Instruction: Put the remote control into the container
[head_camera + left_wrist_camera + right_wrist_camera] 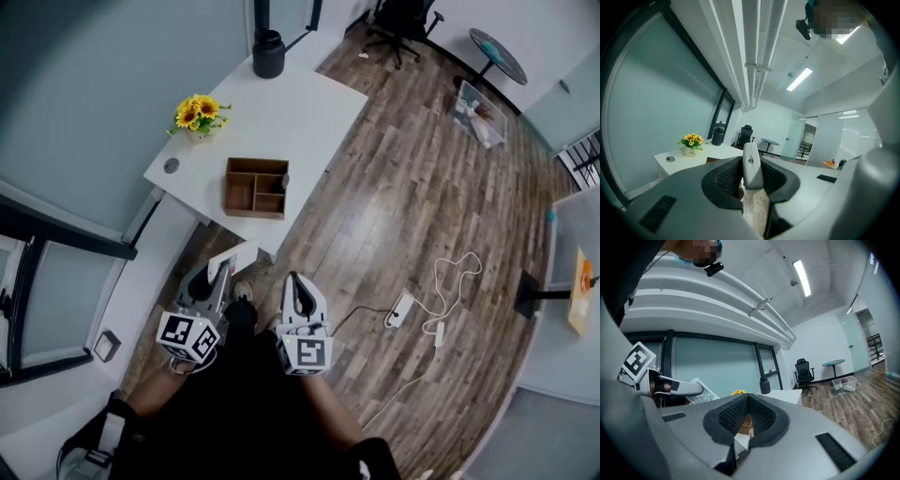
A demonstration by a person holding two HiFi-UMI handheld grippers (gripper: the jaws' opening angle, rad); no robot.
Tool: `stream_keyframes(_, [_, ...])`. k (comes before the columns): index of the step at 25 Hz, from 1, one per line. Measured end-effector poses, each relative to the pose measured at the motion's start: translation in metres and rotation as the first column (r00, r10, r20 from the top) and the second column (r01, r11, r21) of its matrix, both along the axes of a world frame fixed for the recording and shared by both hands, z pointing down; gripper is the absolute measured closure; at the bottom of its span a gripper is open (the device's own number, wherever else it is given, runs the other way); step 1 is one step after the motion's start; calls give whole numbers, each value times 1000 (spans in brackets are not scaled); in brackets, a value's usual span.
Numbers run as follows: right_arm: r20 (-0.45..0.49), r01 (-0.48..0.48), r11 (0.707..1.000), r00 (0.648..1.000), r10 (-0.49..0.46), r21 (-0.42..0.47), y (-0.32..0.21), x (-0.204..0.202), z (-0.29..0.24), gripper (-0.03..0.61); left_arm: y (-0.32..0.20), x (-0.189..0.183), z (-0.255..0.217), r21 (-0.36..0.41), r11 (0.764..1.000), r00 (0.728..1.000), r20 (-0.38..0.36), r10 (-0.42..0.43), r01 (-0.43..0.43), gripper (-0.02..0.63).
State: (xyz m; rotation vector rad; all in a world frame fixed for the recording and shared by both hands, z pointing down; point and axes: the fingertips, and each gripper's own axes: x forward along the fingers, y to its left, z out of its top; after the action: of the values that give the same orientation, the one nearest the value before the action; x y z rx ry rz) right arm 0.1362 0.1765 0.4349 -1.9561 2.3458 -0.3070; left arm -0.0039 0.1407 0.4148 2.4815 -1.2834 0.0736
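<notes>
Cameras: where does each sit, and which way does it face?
Head view: on the person's head, looking down at table, container, left tongs, right tongs, arms.
Left gripper view: rides the left tongs, shut on the remote control, facing the table.
Right gripper view: rides the shut right tongs, facing the table; left tongs show.
Shared: all show the sunflowers.

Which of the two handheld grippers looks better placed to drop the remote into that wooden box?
Left. The left gripper clamps the remote control, with the wooden container on the table just ahead of it. The right gripper is shut on nothing.
</notes>
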Motion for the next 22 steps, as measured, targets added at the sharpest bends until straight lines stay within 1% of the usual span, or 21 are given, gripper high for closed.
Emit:
stream_keyframes(5, [-9, 0, 1000, 1000, 0, 7, -15, 3, -1, 574, -20, 3, 0, -2, 1000, 1000, -7, -3, 3, 518])
stream_keyframes(10, [5, -38, 999, 999, 38, 6, -46, 8, -2, 574, -53, 10, 10, -12, 999, 999, -10, 34, -34, 518])
stream_keyframes(15, [-2, -43, 999, 999, 43, 4, -74, 13, -3, 574, -82, 16, 10, -11, 998, 998, -11, 56, -57, 518])
stream_keyframes(22, [-9, -28, 999, 1000, 28, -25, -100, 11, 13, 574, -107, 16, 24, -38, 998, 999, -4, 47, -47, 518])
